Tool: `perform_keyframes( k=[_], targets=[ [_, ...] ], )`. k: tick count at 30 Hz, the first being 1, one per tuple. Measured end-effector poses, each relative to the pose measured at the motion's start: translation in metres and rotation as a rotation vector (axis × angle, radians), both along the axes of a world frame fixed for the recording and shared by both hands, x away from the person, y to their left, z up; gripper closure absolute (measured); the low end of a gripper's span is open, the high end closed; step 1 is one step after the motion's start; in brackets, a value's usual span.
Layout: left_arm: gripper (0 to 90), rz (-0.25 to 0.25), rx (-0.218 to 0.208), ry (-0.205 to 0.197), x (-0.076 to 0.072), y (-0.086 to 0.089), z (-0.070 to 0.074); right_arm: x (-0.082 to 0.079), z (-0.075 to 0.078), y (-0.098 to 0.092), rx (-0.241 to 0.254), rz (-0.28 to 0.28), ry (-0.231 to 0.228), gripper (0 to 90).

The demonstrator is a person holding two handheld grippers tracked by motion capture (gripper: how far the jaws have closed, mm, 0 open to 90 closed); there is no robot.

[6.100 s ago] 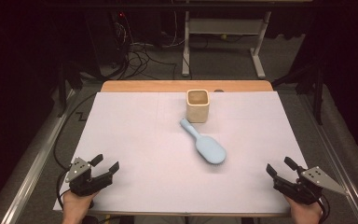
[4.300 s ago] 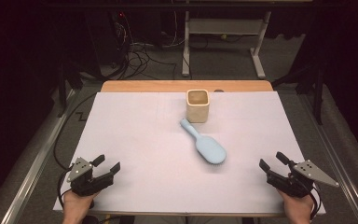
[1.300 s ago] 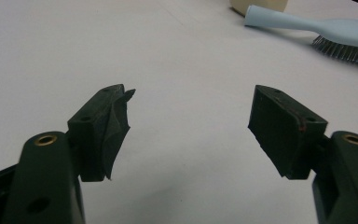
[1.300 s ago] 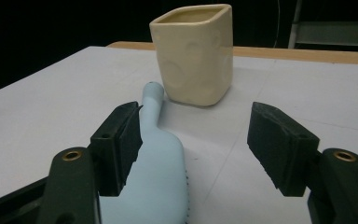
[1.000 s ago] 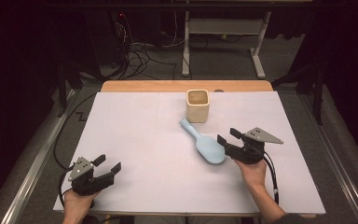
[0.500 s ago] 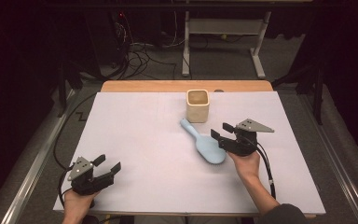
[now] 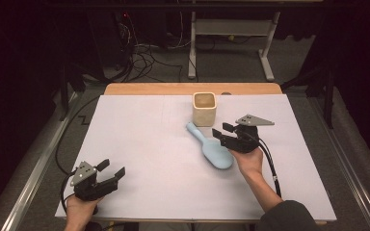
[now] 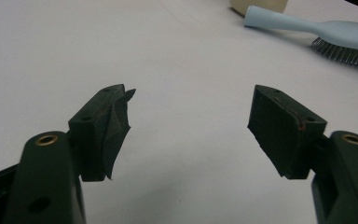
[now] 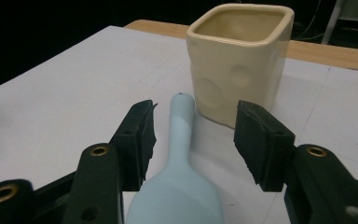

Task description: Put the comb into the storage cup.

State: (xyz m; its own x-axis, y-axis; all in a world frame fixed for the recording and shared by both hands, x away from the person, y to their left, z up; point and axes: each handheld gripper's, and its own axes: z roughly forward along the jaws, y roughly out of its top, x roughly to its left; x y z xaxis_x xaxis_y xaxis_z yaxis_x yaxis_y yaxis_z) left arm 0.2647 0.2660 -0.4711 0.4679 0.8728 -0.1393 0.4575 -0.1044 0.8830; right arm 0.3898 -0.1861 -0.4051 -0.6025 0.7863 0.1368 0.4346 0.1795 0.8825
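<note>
White table: brush handle between right gripper jaws, untouched

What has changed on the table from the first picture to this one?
The right hand-held gripper travelled from the table's near right corner up to the light blue brush. Its jaws have just been closing and now straddle the brush handle, not yet pressing it. The left hand-held gripper, brush and cream cup stayed put.

Place: lab / recording rig, not a home.
Tabletop: wooden tabletop under a plain white paper sheet, faint pencil grid.
Floor: grey carpet, loose black cables in a tangle behind.
Background: white metal desk frame, dark curtained surround, no decor.
</note>
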Motion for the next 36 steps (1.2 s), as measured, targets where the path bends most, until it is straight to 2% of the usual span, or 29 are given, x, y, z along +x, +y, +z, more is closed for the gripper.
perform_keyframes(
  k=[6, 15, 21, 25, 31, 33, 34, 35, 36],
  targets=[
    [30.1, 0.003, -0.004, -0.009, -0.001, 0.000, 0.001, 0.007, 0.003, 0.006, -0.005, 0.010, 0.011, 51.2],
    [30.9, 0.002, -0.007, -0.003, -0.001, 0.000, 0.002, 0.016, 0.002, 0.012, -0.027, 0.015, 0.078, 60.8],
    [30.9, -0.004, -0.004, -0.002, -0.001, -0.001, 0.002, 0.027, 0.004, 0.017, -0.071, 0.024, 0.128, 67.4],
    [30.9, -0.007, -0.002, -0.003, -0.001, -0.001, 0.002, 0.036, 0.006, 0.024, -0.117, 0.041, 0.179, 72.8],
    [30.9, -0.011, -0.001, -0.006, -0.001, -0.001, 0.002, 0.045, 0.008, 0.030, -0.156, 0.049, 0.212, 75.7],
    [30.9, -0.012, -0.001, -0.007, -0.002, -0.001, 0.002, 0.051, 0.009, 0.035, -0.186, 0.053, 0.242, 76.5],
    [30.9, -0.012, -0.001, -0.007, -0.001, -0.001, 0.002, 0.051, 0.009, 0.035, -0.186, 0.053, 0.242, 76.5],
    [30.8, -0.013, -0.001, -0.007, -0.001, -0.001, 0.002, 0.054, 0.009, 0.040, -0.210, 0.052, 0.268, 77.8],
    [30.8, -0.014, -0.001, -0.007, -0.001, -0.001, 0.002, 0.054, 0.009, 0.040, -0.210, 0.052, 0.268, 77.8]
  ],
)
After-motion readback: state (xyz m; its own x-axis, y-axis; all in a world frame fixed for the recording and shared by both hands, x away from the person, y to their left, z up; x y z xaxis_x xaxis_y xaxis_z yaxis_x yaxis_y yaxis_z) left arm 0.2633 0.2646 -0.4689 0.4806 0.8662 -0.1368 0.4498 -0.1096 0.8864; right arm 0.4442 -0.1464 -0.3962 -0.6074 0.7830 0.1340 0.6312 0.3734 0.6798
